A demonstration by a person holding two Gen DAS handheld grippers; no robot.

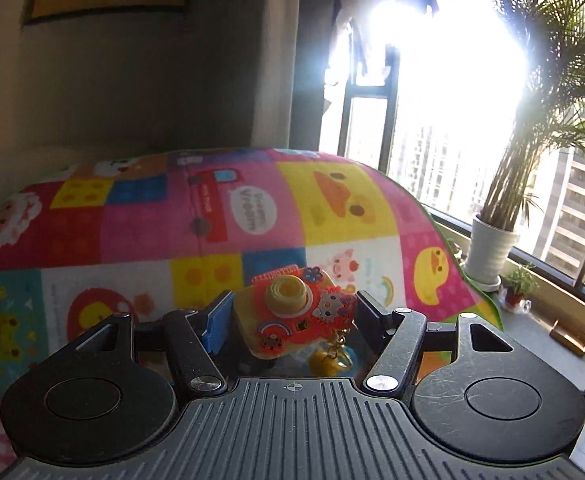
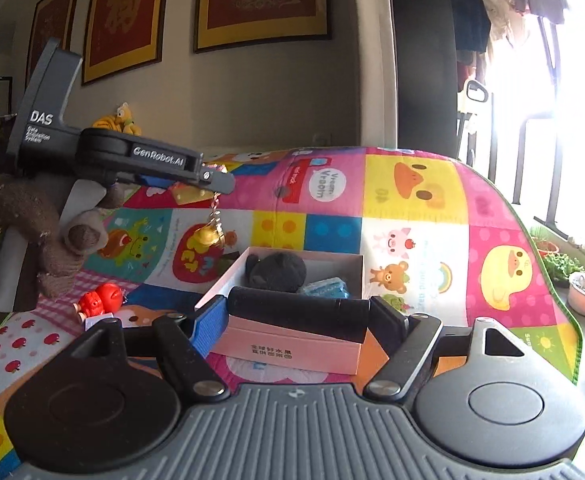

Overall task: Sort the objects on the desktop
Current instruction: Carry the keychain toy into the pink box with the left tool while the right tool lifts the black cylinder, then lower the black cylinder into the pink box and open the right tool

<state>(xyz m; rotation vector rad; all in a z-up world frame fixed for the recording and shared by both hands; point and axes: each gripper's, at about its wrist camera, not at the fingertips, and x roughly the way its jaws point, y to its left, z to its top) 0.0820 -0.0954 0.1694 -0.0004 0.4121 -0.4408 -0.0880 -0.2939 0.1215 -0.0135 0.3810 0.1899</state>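
Observation:
My left gripper is shut on a red and yellow toy camera keychain with a yellow bell hanging below, held in the air above the colourful play mat. In the right wrist view the left gripper hovers at upper left, the bell dangling from it. My right gripper is shut on a black cylinder, held crosswise just above the near edge of a pink open box. The box holds a black plush toy and a blue packet.
A red toy figure lies on the mat left of the box. A brown plush toy sits at the mat's left edge. Potted plants stand by the window on the right, beyond the mat's edge.

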